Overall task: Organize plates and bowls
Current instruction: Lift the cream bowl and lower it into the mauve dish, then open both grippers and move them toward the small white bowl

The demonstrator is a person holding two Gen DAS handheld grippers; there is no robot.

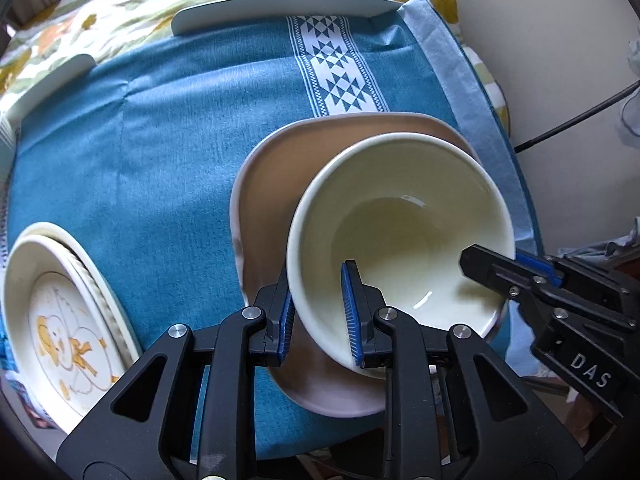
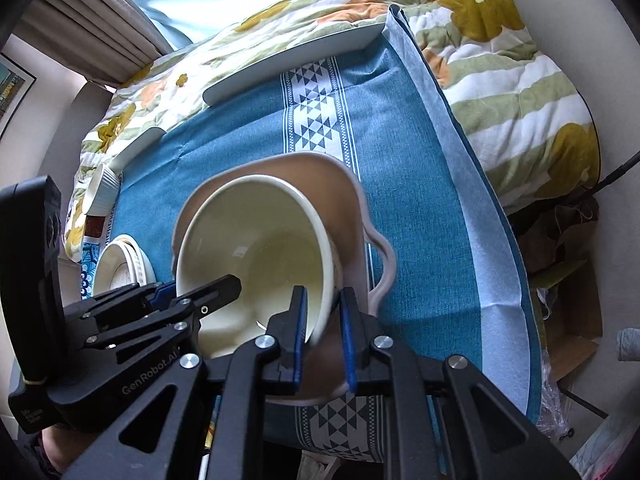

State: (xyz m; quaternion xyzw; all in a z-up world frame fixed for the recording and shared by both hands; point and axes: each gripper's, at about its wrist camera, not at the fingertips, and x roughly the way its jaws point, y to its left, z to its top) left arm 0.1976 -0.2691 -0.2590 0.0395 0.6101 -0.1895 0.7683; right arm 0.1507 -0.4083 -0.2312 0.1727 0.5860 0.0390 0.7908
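Left wrist view: the left gripper (image 1: 318,314) and right gripper (image 2: 323,334) are both clamping the rim of the cream bowl (image 1: 400,232), which is sitting tilted over the tan plate (image 1: 276,168). The bowl is nearly stacked; the illustrated plates (image 1: 60,320) and the pale plates (image 1: 280,10) by the quilt are waiting.

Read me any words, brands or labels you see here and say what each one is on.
"DAS" – on the right gripper body, seen from the left wrist.
"GenRobot.AI" – on the left gripper body, seen from the right wrist.
Small white label at that gripper's rear end: too small to read.
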